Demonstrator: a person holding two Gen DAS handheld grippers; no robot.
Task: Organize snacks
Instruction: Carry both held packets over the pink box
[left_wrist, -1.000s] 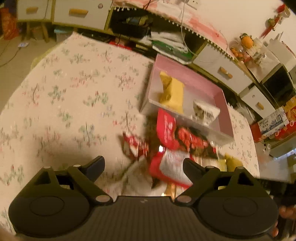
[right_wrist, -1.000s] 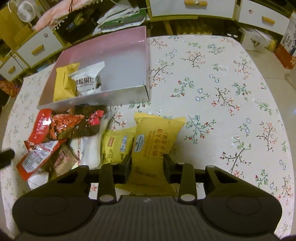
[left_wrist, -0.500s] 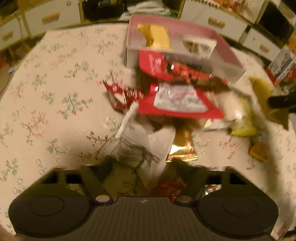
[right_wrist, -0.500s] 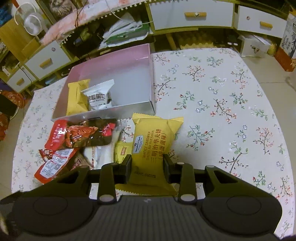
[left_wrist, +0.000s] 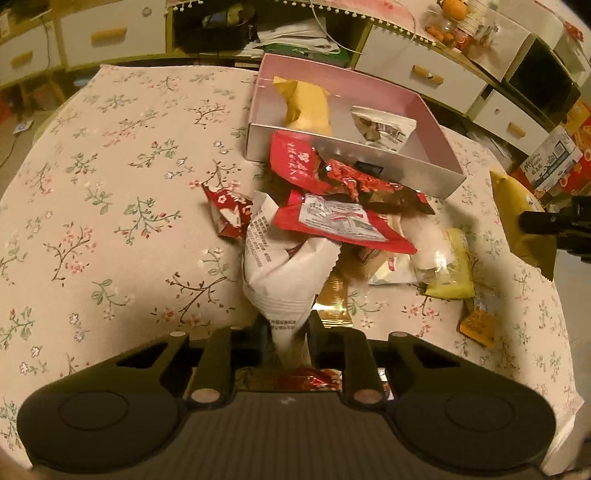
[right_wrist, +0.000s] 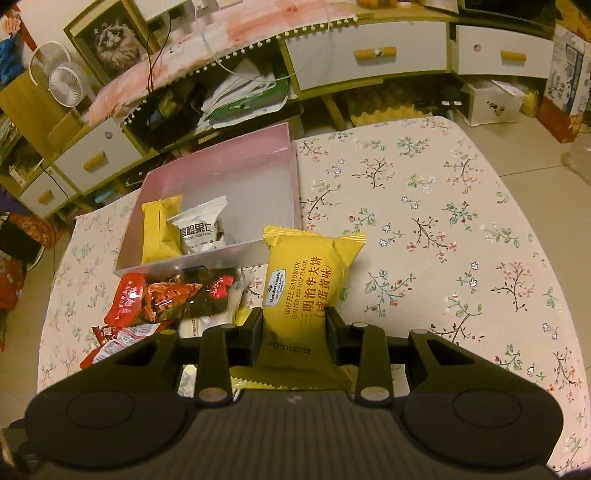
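Note:
My left gripper (left_wrist: 286, 334) is shut on a white snack packet (left_wrist: 280, 273) and holds it over the near side of the snack pile (left_wrist: 343, 221). My right gripper (right_wrist: 294, 326) is shut on a yellow waffle sandwich packet (right_wrist: 303, 288), lifted above the table just right of the pile; it also shows in the left wrist view (left_wrist: 521, 221). The pink box (right_wrist: 236, 173) stands behind the pile. It holds a yellow packet (right_wrist: 160, 229) and a white pecan packet (right_wrist: 201, 230).
Red and brown packets (right_wrist: 170, 299) lie against the box's front wall. A yellow packet (left_wrist: 452, 269) and a small orange one (left_wrist: 478, 326) lie on the floral tablecloth (right_wrist: 443, 229). Drawers and shelves (right_wrist: 369, 55) stand beyond the table's far edge.
My left gripper went from open to shut on the white packet and pulled it back from the pile. My right gripper rose and drew back with the yellow waffle packet.

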